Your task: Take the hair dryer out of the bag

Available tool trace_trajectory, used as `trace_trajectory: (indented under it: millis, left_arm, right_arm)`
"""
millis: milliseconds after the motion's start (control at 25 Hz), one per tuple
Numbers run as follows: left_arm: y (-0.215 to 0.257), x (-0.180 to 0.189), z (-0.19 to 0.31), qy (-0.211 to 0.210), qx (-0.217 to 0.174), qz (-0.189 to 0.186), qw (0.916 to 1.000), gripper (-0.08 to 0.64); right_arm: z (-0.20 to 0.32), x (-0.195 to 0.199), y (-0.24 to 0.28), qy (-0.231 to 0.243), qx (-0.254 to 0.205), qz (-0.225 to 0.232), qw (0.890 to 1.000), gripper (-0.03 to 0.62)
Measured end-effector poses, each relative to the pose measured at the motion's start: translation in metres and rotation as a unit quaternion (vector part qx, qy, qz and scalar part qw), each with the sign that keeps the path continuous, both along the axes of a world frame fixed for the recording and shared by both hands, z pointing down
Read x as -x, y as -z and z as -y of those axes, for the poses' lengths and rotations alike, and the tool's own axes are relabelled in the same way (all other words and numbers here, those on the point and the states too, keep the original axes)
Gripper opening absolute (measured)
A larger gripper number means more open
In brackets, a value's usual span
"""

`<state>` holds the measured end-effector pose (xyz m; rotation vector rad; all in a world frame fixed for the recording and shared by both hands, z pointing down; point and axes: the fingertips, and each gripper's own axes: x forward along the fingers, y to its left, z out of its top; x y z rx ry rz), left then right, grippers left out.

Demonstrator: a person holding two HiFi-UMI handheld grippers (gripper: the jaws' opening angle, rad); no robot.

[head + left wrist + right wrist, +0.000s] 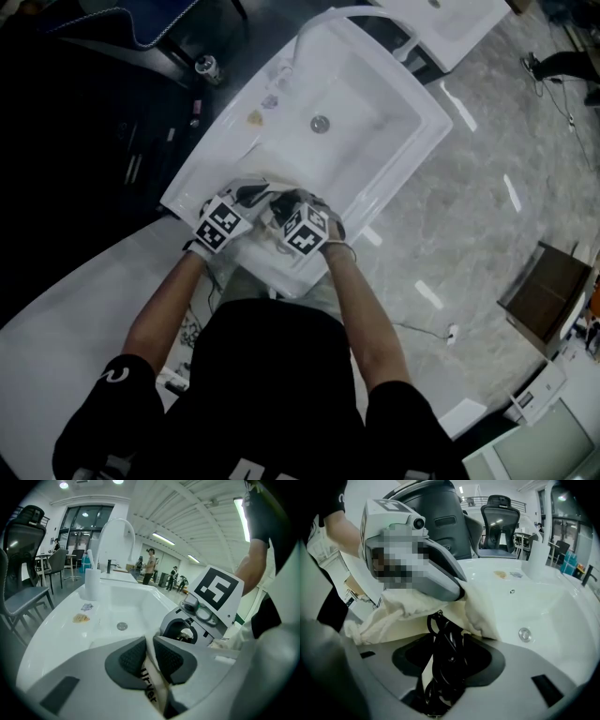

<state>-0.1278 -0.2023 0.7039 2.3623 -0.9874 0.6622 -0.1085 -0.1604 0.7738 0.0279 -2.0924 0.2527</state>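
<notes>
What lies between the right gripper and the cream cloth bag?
A coil of black cord lies there: it stands between the jaws of the right gripper and reaches up to the bag. The right gripper view shows this.

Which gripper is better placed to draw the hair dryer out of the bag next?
Right. The right gripper has the black cord between its parted jaws at the mouth of the cream bag. The left gripper is shut on the bag's fabric, so it likely serves best as anchor.
</notes>
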Motion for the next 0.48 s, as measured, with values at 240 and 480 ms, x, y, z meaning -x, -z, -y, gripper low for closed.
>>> trace_trajectory:
  millis: [240, 480]
  left_arm:
    - [-0.001, 0.000, -0.001, -0.004, 0.006, 0.008, 0.9999, 0.040]
    - [0.000, 0.000, -0.004, -0.008, -0.002, 0.007, 0.9999, 0.040]
  right_arm:
    - [-0.003, 0.004, -0.013, 0.019, 0.009, -0.027, 0.999, 0.198]
    - [-0.005, 0.004, -0.016, 0.028, 0.002, -0.027, 0.999, 0.199]
